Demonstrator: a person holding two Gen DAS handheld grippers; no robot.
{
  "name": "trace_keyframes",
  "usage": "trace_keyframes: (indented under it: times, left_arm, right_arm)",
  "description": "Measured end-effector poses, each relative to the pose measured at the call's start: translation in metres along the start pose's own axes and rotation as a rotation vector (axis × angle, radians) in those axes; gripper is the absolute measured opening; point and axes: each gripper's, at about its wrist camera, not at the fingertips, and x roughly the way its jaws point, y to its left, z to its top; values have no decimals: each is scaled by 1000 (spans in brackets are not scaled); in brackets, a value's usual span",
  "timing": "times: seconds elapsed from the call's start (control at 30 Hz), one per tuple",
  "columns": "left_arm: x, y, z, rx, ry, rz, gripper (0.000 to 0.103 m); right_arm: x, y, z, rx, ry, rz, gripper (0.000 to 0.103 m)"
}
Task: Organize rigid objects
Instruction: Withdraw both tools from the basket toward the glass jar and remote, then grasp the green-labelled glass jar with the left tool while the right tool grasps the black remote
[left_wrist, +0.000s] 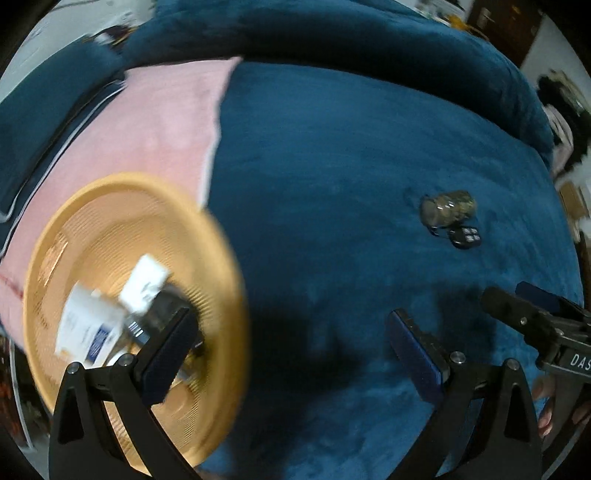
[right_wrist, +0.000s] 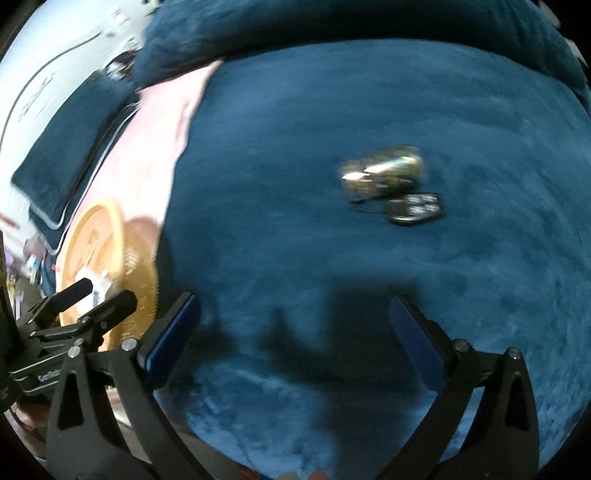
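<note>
Across the blue plush surface, both grippers are hovering with nothing between their fingers. Lower centre of the left wrist view, the left gripper is spreading its jaws wide; its left finger is overlapping the orange basket at lower left, where white boxes and a dark item are lying, too blurred to name. The small jar is lying on its side at right of centre, well beyond the fingertips, and the black key fob is touching it just below. The right gripper is poking in from the right edge.

Over in the right wrist view, the right gripper is also gaping wide, the jar and fob sitting above and slightly right of its fingers, well apart from them.
</note>
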Motion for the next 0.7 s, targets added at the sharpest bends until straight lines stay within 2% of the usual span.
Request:
trace_keyframes:
  times: [0.17, 0.3, 0.33, 0.37, 0.43, 0.7]
  left_arm:
    - [31, -51, 33, 131, 26, -58, 102]
    - [60, -95, 53, 252, 62, -110, 102]
    - [68, -106, 59, 280, 69, -117, 101]
    - [75, -115, 64, 314, 114, -98, 101]
    - [90, -135, 74, 372, 117, -102, 101]
    - [133, -191, 108, 496, 101, -156, 100]
  right_arm:
    - [-3, -48, 4, 83, -30, -31, 103]
    - [-1, -91, -1, 217, -47, -28, 103]
    - [0, -101, -2, 252, -52, -12, 103]
    - [1, -112, -4, 295, -56, 7, 103]
    - [2, -128, -9, 351, -59, 10, 103]
    - [-7, -147, -15, 377, -84, -15, 102]
